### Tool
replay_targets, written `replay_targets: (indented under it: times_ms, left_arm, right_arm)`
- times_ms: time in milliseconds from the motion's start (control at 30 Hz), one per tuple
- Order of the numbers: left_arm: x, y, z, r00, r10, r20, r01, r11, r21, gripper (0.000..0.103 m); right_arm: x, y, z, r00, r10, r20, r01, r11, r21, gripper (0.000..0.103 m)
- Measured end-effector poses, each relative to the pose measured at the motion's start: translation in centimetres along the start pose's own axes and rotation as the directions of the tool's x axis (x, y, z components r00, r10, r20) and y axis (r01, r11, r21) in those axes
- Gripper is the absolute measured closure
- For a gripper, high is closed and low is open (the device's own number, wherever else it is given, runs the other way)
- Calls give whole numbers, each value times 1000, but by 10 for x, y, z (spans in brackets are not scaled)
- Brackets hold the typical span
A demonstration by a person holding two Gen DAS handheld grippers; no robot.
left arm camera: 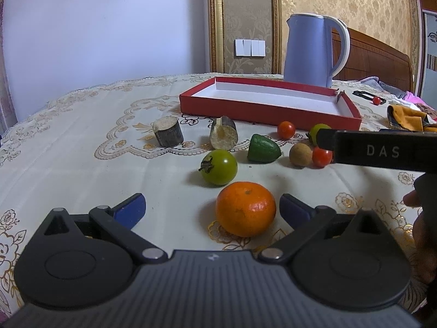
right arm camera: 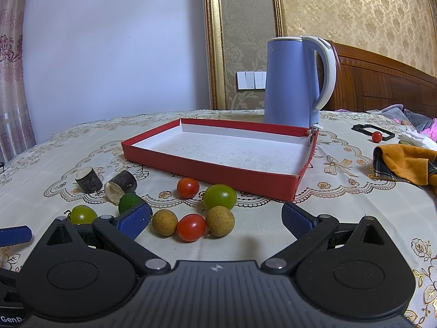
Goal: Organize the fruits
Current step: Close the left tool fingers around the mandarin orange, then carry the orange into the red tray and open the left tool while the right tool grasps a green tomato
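The tabletop (right arm camera: 355,218), under a cream patterned cloth, carries a blue kettle (right arm camera: 293,82) behind an empty red tray (right arm camera: 218,170), with the fruits scattered on the cloth just in front of the tray. The left claw (left arm camera: 211,209) is spread wide with the orange (left arm camera: 245,209) between its fingers, near the right one. The right claw (right arm camera: 215,218) is also wide, holding nothing, around two brown longans (right arm camera: 220,220) and a red cherry tomato (right arm camera: 191,227).

A lace-patterned cloth covers the worktop (right arm camera: 355,218). On it sit a red tray (right arm camera: 218,169), a blue kettle (right arm camera: 292,82) and scattered fruit. An orange cloth (right arm camera: 407,164) lies at the right.
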State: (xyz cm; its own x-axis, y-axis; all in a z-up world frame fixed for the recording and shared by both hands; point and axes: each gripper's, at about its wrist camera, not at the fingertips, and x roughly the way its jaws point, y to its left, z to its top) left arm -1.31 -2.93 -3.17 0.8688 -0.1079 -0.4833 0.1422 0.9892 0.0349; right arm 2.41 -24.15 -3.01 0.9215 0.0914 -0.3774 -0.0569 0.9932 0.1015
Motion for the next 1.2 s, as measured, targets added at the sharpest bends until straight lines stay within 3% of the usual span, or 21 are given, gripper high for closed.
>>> replay_targets:
  times_ms: [167,233,500,600,667,833,933,1000,1100,1200]
  left_arm:
    - [-2,2,1,996,-87,-21,86,996,-19,39]
    - [-4,0,2,990,-137,-24,136,990,-24,61]
    - [-15,0,4,993,-118,9,118,993,1,63]
    - [-23,8,9,993,-110,34,110,994,-17,63]
    - [-25,15,13,994,-100,44,102,994,-30,63]
    - [-28,30,19,997,-54,54,57,997,-50,63]
    - [-29,42,22,998,-15,62,19,998,-60,63]
    - [-30,50,23,997,21,69,-16,998,-66,63]
    - [-29,63,25,995,65,72,-59,995,-86,62]
    - [-29,76,27,994,85,67,-77,990,-115,62]
  right_arm:
    - [0,0,0,1000,0,0,0,1000,0,0]
    - [0,0,0,1000,-2,2,2,1000,1,0]
    - [-17,-14,0,997,8,80,-12,999,42,0]
    - [-34,-28,6,992,-33,122,30,999,27,0]
    - [-46,-37,9,991,-8,137,10,1000,-15,0]
    - [-40,-40,7,994,109,9,-108,990,-87,0]
    - [-28,-29,-1,992,119,-41,-124,981,-152,0]
    - [-26,-21,-2,990,134,-49,-141,974,-180,8]
    - [-27,4,2,975,217,-54,-224,951,-212,19]
    - [-18,38,8,953,289,-87,-302,910,-284,19]
